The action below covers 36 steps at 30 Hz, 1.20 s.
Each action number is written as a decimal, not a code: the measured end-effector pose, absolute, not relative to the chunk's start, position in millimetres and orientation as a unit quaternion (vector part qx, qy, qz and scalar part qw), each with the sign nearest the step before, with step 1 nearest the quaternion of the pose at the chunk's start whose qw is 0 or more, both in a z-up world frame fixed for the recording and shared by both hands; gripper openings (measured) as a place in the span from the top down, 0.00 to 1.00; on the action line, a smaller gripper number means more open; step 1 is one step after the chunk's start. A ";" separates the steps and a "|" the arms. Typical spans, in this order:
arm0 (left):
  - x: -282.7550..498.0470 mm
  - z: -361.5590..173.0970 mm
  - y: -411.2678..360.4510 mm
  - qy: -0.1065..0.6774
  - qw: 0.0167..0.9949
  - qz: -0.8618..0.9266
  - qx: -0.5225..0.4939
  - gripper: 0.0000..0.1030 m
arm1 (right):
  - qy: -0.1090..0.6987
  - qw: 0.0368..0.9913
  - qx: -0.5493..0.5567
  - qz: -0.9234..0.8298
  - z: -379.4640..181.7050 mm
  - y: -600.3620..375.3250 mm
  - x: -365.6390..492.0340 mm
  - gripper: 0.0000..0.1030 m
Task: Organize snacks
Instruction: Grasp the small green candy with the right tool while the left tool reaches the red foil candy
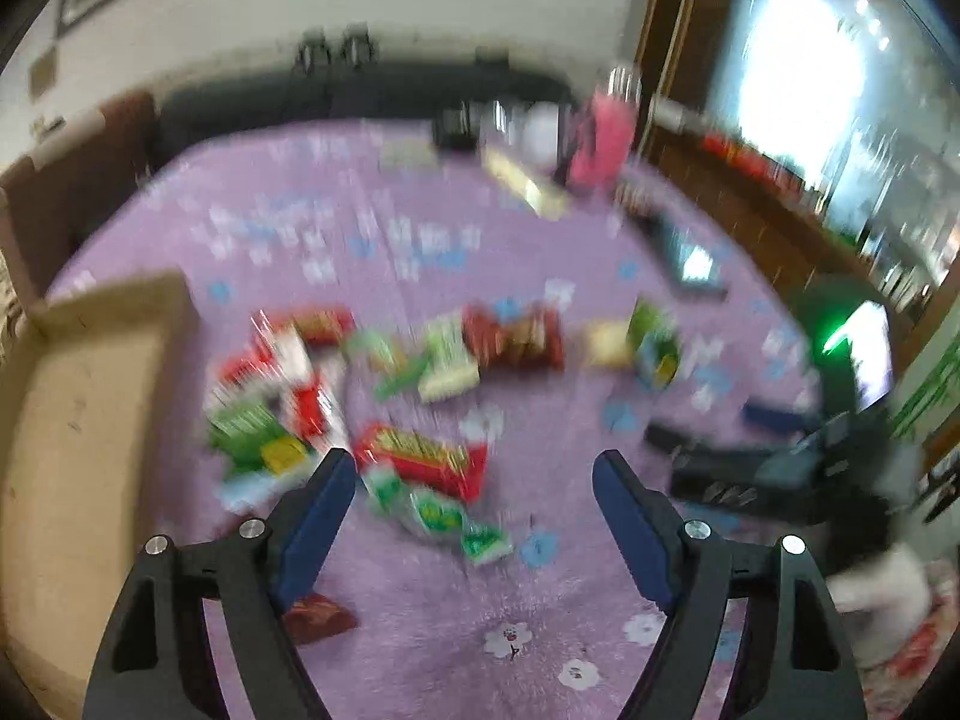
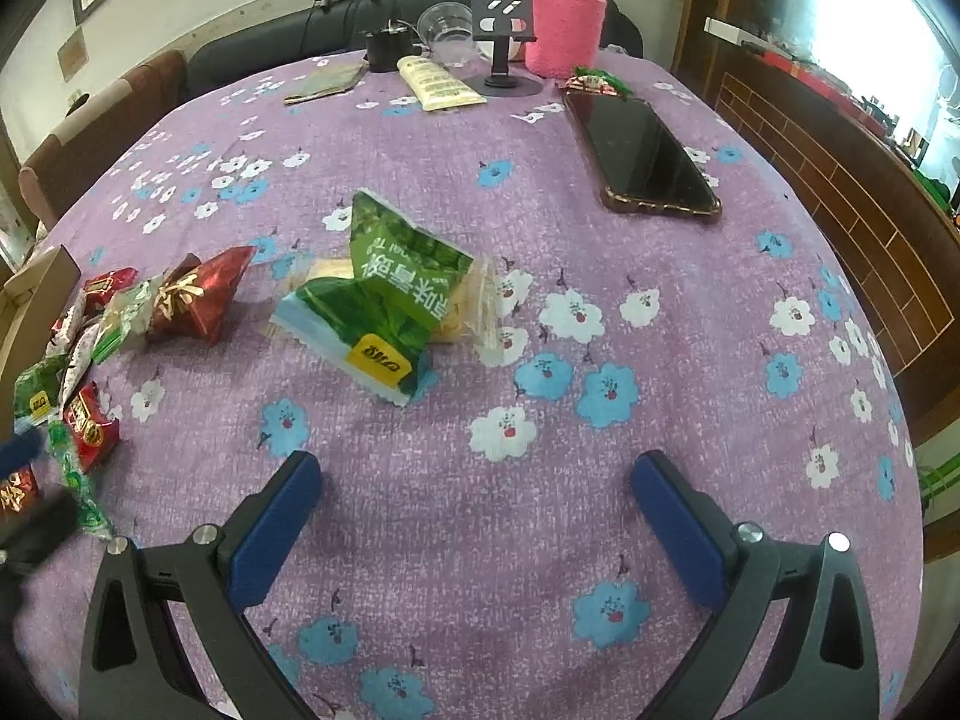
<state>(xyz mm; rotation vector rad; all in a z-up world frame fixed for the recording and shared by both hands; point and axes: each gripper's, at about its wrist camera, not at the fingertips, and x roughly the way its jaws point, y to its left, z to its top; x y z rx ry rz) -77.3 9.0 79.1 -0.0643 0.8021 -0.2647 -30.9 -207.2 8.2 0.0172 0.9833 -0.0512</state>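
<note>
We see the right gripper (image 2: 474,480) above the purple flowered cloth (image 2: 600,252) of the worktop, its jaws wide and with nothing between them. A green snack packet (image 2: 384,300) lies just ahead of it, partly over a pale packet (image 2: 462,306), and a red packet (image 2: 192,300) lies to the left. The left gripper (image 1: 474,480) also has wide, empty jaws over a blurred heap of snacks (image 1: 384,396). A cardboard box (image 1: 78,420) stands beside the heap, on the left. A phone (image 2: 648,156) lies farther back.
</note>
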 end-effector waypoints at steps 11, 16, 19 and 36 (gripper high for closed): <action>-84.0 130.7 114.4 0.308 0.945 -0.056 -0.091 0.07 | 0.349 0.937 -0.011 0.011 63.3 -183.8 -80.0 0.10; -92.5 102.4 125.7 0.334 0.934 -0.052 -0.115 0.09 | 0.376 0.923 0.011 0.080 64.6 -162.4 -79.4 0.13; -94.9 94.2 124.0 0.347 0.928 -0.070 -0.119 0.32 | 0.398 0.908 -0.001 0.132 58.4 -136.8 -79.0 0.34; -115.0 64.5 96.0 0.392 0.904 -0.163 -0.053 0.37 | 0.462 0.835 -0.026 0.298 27.8 -47.5 -52.6 0.56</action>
